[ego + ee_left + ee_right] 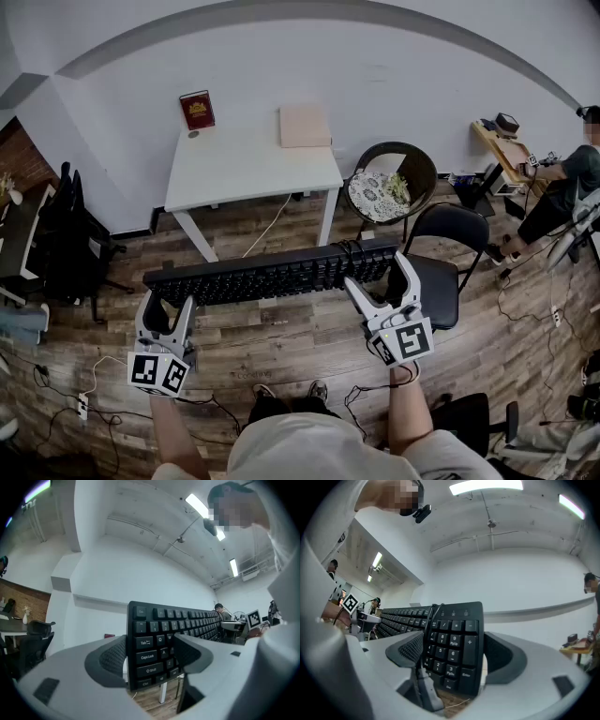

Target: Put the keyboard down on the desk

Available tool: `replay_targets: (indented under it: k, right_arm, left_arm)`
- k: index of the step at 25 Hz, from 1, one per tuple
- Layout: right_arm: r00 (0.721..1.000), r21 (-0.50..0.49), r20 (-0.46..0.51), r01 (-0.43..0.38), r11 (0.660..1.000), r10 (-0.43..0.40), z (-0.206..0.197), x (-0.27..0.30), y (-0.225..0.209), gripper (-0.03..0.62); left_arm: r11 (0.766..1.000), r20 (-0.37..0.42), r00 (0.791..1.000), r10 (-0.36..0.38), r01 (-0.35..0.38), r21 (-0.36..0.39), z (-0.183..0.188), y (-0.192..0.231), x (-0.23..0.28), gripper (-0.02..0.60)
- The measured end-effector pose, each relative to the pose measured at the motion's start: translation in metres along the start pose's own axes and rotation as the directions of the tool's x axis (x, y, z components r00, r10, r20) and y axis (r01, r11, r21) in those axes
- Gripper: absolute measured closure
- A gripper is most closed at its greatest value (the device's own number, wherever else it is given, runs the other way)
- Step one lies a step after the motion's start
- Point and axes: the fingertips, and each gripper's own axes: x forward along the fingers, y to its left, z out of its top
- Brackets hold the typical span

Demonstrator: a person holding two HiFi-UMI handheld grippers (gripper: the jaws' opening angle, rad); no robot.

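Observation:
A long black keyboard (272, 272) hangs level in the air over the wooden floor, in front of the white desk (244, 164). My left gripper (167, 305) is shut on its left end. In the left gripper view the Esc-to-Ctrl end of the keyboard (154, 644) stands between the jaws of the left gripper (150, 656), whose pads press on it. My right gripper (382, 277) is shut on the number-pad end. In the right gripper view the keyboard (454, 639) fills the gap of the right gripper (452, 656), with its coiled cable (423, 667) beside the left pad.
On the desk lie a red book (197, 110) and a tan pad (304, 125) at the back. A round chair (389, 183) and a black chair (450, 253) stand to the right of the desk, and a black office chair (70, 239) to the left. Cables (94, 384) cross the floor. A person (562, 187) sits far right.

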Motion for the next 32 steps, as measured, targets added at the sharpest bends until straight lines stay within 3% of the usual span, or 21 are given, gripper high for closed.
replay_targets:
  k: [13,32]
  right_arm:
    - [1.0,0.003,0.011,-0.005,1.0,0.005,0.01,0.0,0.027,0.194]
    - [0.997,-0.026,-0.039,0.064,0.998,-0.065,0.0,0.019,0.102,0.194]
  left_arm:
    - [1.0,0.013,1.0,0.004,-0.004,0.001,0.007,0.016,-0.023,0.268]
    - [0.997,-0.004,0.998,-0.06,0.06,-0.045,-0.012,0.094,-0.04,0.27]
